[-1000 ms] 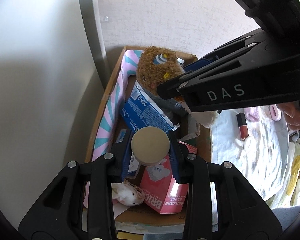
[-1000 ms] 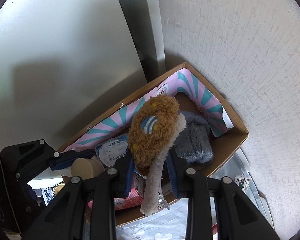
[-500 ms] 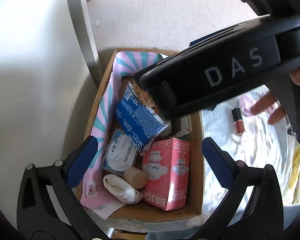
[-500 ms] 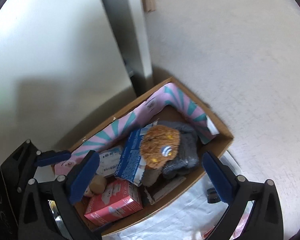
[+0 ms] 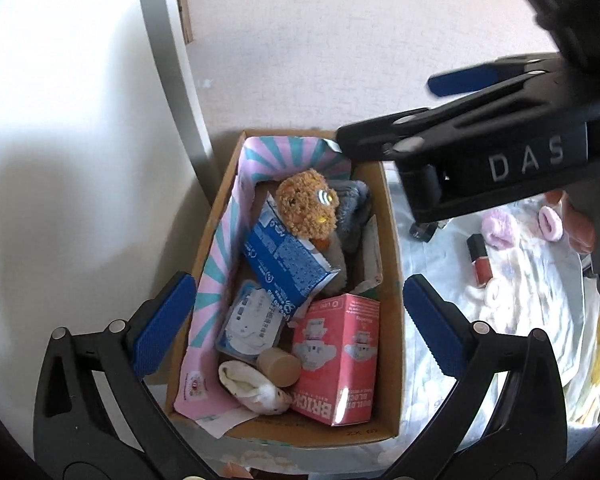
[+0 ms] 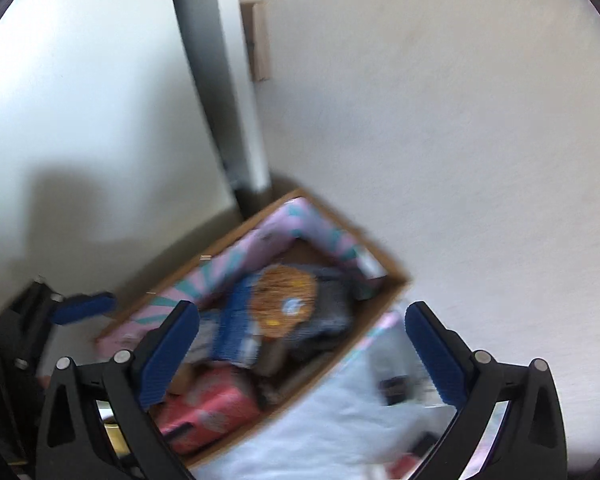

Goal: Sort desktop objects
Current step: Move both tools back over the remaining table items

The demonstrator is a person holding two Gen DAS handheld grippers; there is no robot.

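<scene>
Desktop objects lie beneath my left gripper and right gripper, both spread wide and holding nothing above the cardboard box. Inside it the brown plush toy rests on the blue packet, with the tan cylinder touching the pink carton. Beyond the box a red lipstick lies on the pale cloth.

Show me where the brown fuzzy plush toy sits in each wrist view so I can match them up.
Left wrist: brown plush toy in the far half of the cardboard box, above centre, resting over the blue carton.
Right wrist: the toy is blurred, low centre, between the open fingers.
Shared landmark: the pink-and-teal striped sheet lining the box wall.
</scene>
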